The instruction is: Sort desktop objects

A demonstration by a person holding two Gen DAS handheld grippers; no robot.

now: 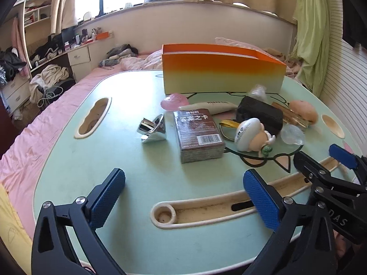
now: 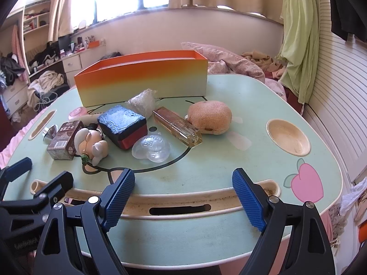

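A pale green lap table (image 1: 96, 160) (image 2: 240, 105) carries an open orange-to-cream box (image 1: 220, 71) (image 2: 142, 80) at its far side. In front of the box lie a brown card pack (image 1: 198, 135) (image 2: 63, 139), a chrome cone (image 1: 153, 130), a white figurine (image 1: 252, 135) (image 2: 91, 144), a black-and-red case (image 1: 259, 114) (image 2: 122, 123), a clear shell (image 2: 151, 149), an amber bottle (image 2: 176, 126) and a peach plush (image 2: 209, 116). My left gripper (image 1: 183, 197) hovers open over the near edge, nothing between its pads. My right gripper (image 2: 183, 199) is open beside it, empty too.
The table has a pen groove (image 2: 183, 204) along its near edge, a round cup recess (image 2: 287, 136) at right and an oval cut-out (image 1: 93, 119) at left. It stands on a pink bed (image 1: 34, 137). A pink lid (image 1: 174, 100) and a cream tube (image 1: 208, 106) lie near the box.
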